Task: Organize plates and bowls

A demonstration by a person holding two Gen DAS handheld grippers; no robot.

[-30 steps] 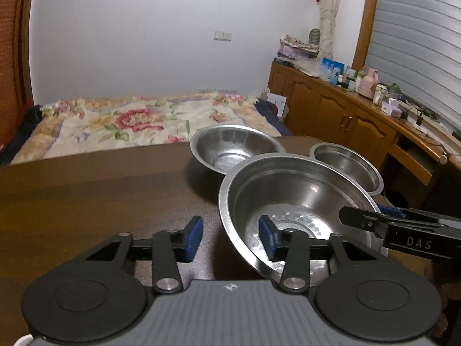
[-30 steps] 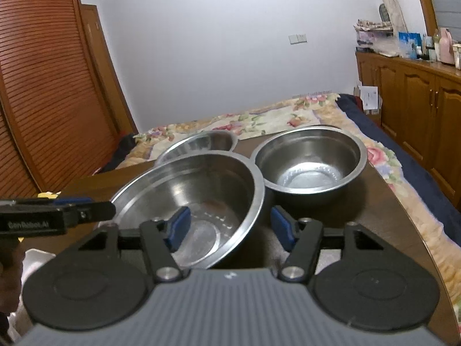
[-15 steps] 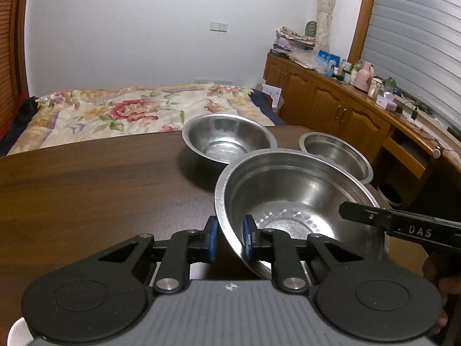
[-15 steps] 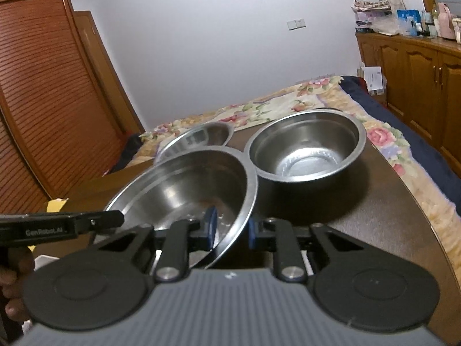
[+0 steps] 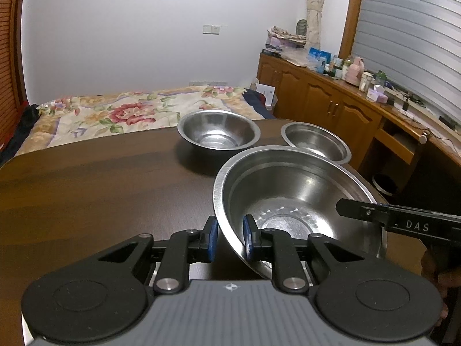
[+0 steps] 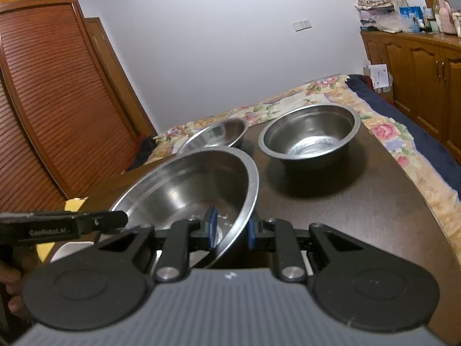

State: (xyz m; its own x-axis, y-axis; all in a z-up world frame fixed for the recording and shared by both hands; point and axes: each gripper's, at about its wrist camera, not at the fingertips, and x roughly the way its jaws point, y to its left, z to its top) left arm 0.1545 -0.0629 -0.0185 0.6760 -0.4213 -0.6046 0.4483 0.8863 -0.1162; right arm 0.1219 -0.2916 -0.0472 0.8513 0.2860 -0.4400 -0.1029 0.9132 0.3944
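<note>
Table [image 5: 86,190]: dark wood, we see a wide bare stretch on its left in the left wrist view; rounded far edge runs just in front of the bed [image 5: 115,115], right edge drops off toward the wooden cabinets [image 5: 331,106]. In the right wrist view the table's right edge curves close past the deep bowl.

Large steel bowl [image 5: 288,196]: nearest us, tilted, its rim caught from both sides. Left tool [image 5: 229,239] is clenched on the near-left rim, one blue pad outside the wall, one inside. Right tool [image 6: 230,227] is clenched on the opposite rim the same way. Both tools closed onto the rim within the last second; each one's side bar shows at the other view's edge.

Mid bowl [image 5: 219,132]: upright on the table beyond the large one, towards the bed, apart from it.

Deep bowl [image 6: 309,138]: upright, near the table's right edge, just past the large bowl's far rim; whether the rims touch we cannot tell.

Blocking: those two bowls fill the far-right part of the table; open room lies left
</note>
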